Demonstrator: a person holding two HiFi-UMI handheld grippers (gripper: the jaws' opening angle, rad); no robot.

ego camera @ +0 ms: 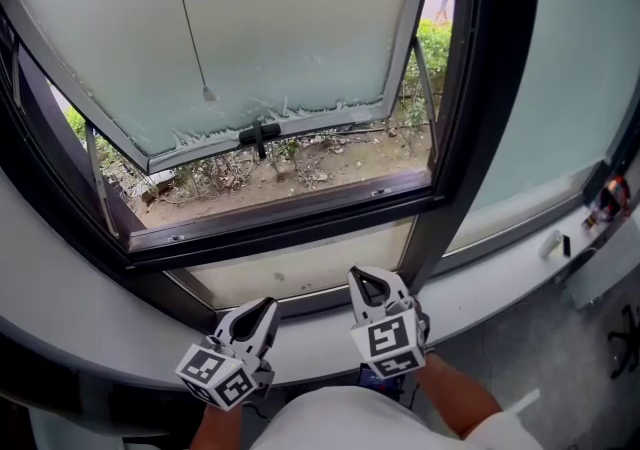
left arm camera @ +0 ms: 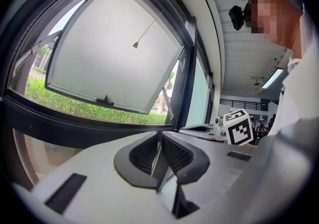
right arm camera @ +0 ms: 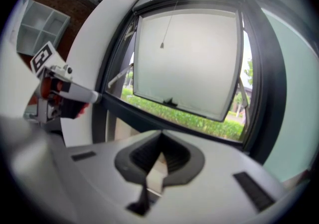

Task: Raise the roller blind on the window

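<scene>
Both my tools are pressed shut on nothing: the left gripper [ego camera: 262, 310] and the right gripper [ego camera: 363, 280] sit side by side, low over the white sill [ego camera: 500, 290]. The pull cord [ego camera: 190, 28] hangs well ahead and runs up out of view, its small weight [ego camera: 207, 93] before the frosted sash [ego camera: 300, 28], which tilts outward. The dark window frame [ego camera: 300, 220] stands between. Outside are shrubs [ego camera: 432, 48] and bare earth [ego camera: 330, 163]. A small reddish object [ego camera: 608, 200] sits at the sill's far right
</scene>
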